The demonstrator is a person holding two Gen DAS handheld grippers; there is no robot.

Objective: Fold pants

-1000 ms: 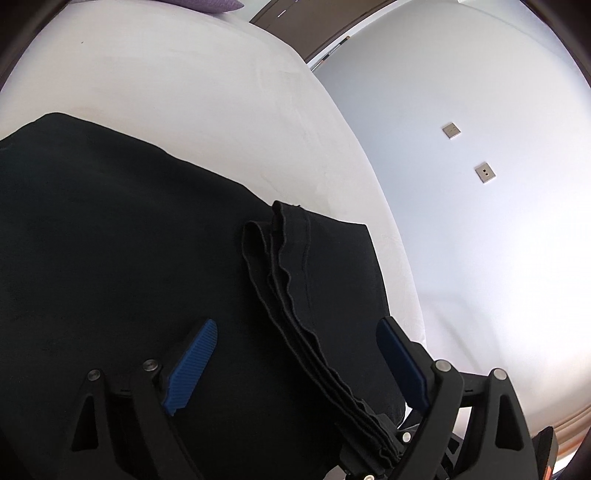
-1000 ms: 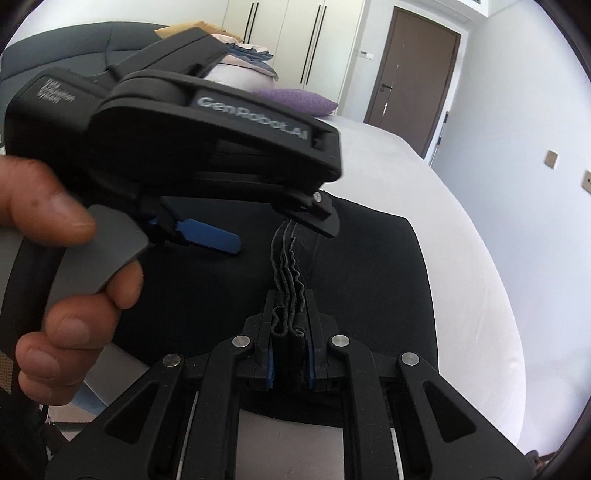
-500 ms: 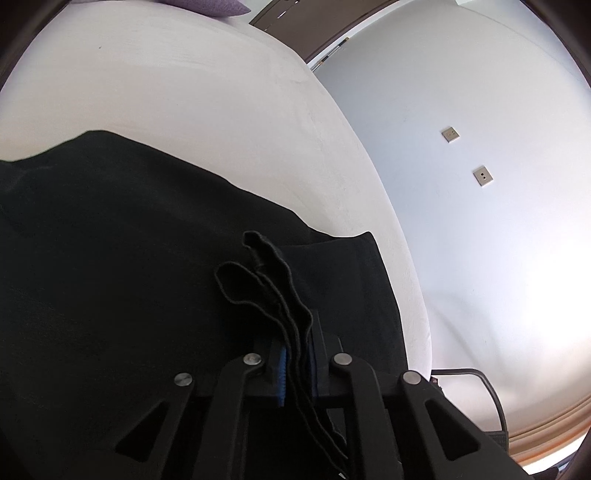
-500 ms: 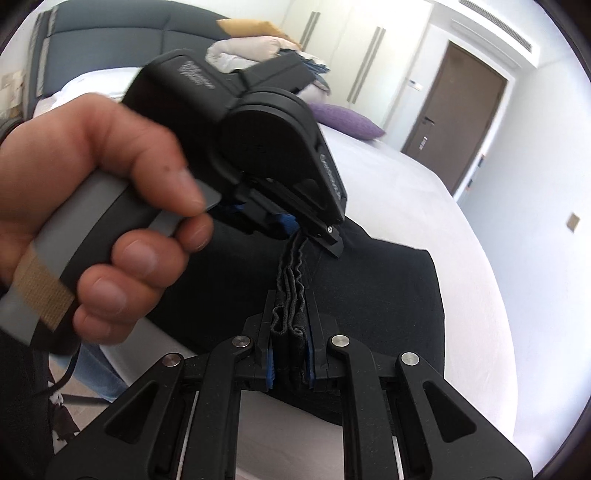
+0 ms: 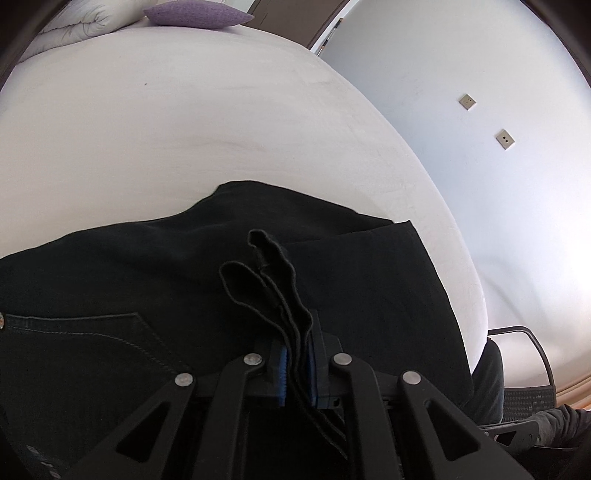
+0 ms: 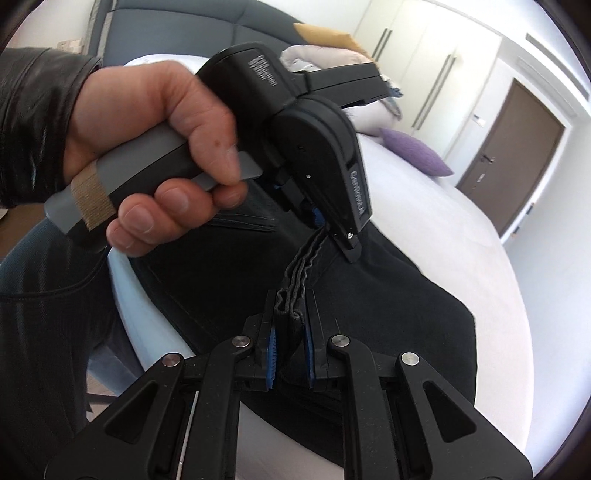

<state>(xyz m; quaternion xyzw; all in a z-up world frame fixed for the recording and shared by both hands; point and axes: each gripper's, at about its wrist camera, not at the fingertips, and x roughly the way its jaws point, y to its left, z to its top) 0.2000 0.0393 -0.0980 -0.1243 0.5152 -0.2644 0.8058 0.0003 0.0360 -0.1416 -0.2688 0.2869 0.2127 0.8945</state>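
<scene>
Clamping the stacked hem edges of the black pants (image 5: pixel 369 295), the left gripper (image 5: pixel 297 369) has its blue pads (image 5: pixel 282 369) pressed together on several layers of dark fabric, seen in the left wrist view. A looped fold of hem stands up just ahead of the fingertips. To the left of that grip, a stitched back pocket (image 5: pixel 110 332) lies flat on the garment. The pants rest on a white bed (image 5: pixel 184 129), spread across its near corner. A purple pillow (image 5: pixel 195 16) sits at the far end of the bed, well apart from the garment. On the wall to the right are two square wall plates (image 5: pixel 467 102).

In the right wrist view, the person's left hand (image 6: pixel 147 140), in a dark leather sleeve, grips the grey handle of the left gripper (image 6: pixel 332 229), whose tip pinches the same hem strip. The right gripper (image 6: pixel 290 354) is closed on the near end of that bunched hem, blue pads (image 6: pixel 271 356) tight on either side of the fabric. Between the two tools the hem runs as a short wavy band, raised off the surface. The pants (image 6: pixel 388 314) drape below over the bed (image 6: pixel 461 240). A brown door (image 6: pixel 513 155) stands at the far right, past the purple pillow (image 6: pixel 415 153).
</scene>
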